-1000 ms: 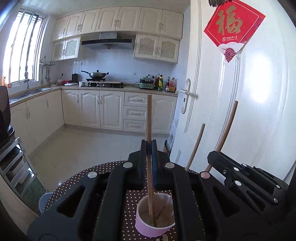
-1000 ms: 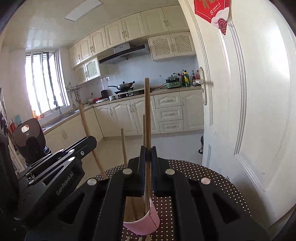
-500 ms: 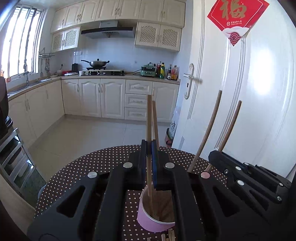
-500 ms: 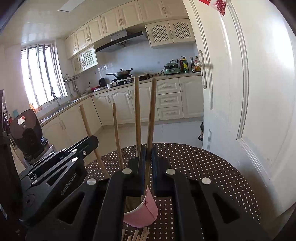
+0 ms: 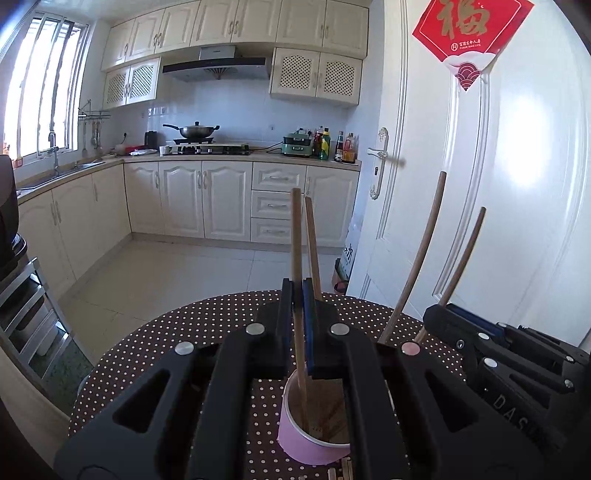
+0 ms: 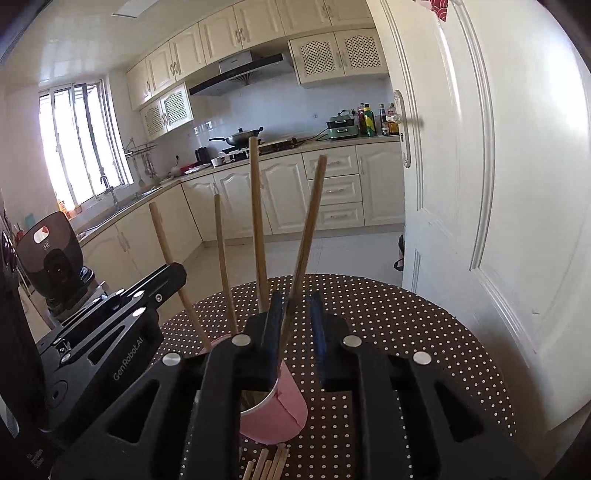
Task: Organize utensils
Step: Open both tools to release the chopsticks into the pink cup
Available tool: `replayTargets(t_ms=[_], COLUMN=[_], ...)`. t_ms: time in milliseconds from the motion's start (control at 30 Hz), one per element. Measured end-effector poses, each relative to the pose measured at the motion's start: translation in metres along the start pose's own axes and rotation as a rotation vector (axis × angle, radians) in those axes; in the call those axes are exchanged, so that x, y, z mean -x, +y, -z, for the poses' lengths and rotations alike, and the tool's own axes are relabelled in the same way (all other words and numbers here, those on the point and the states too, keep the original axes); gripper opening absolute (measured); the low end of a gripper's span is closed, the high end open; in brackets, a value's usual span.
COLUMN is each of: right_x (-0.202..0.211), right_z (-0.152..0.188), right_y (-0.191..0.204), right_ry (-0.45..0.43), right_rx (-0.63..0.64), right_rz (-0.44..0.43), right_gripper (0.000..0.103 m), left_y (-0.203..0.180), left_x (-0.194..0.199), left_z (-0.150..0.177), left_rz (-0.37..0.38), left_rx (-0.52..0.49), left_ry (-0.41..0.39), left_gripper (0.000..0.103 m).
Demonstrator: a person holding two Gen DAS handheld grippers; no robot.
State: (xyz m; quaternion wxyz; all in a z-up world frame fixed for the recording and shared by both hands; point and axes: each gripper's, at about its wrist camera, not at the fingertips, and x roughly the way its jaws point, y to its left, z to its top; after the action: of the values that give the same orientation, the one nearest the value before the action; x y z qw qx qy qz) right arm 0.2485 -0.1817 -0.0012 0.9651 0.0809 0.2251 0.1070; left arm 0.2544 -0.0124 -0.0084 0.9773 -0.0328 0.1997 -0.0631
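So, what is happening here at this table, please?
A person holding two claws is putting wooden chopsticks into a pink paper cup on the round dotted table. The left claw is shut on one upright chopstick whose lower end is inside the cup. The right claw has just been opening, and its chopstick now leans loose between the pads. More chopsticks lie on the table.

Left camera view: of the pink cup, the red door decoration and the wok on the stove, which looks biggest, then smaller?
1. Red door decoration
2. Pink cup, near the camera and partly hidden
3. Wok, far away, so looks smallest
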Motion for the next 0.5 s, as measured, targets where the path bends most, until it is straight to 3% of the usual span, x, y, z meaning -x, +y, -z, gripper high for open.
replayTargets(t_ms=[133, 200, 233, 500], right_x=[0.002, 0.002, 0.002, 0.001], right_z=[-0.001, -0.001, -0.001, 0.000], right_y=[-0.005, -0.004, -0.006, -0.012], right_ry=[-0.004, -0.007, -0.010, 0.008], right_rx=[-0.001, 0.003, -0.002, -0.013], right_rz=[0.008, 0.014, 0.028, 0.034], right_gripper=[0.039, 0.044, 0.045, 0.051], left_y=[0.000, 0.000, 0.001, 0.004], left_x=[-0.004, -0.004, -0.002, 0.003], left_z=[0.001, 0.001, 0.001, 0.000], left_rz=[-0.022, -0.018, -0.047, -0.048], left_rx=[-0.006, -0.007, 0.002, 0.007], left_ry=[0.022, 0.029, 0.021, 0.007], left_gripper=[0.010, 0.038, 0.059, 0.061])
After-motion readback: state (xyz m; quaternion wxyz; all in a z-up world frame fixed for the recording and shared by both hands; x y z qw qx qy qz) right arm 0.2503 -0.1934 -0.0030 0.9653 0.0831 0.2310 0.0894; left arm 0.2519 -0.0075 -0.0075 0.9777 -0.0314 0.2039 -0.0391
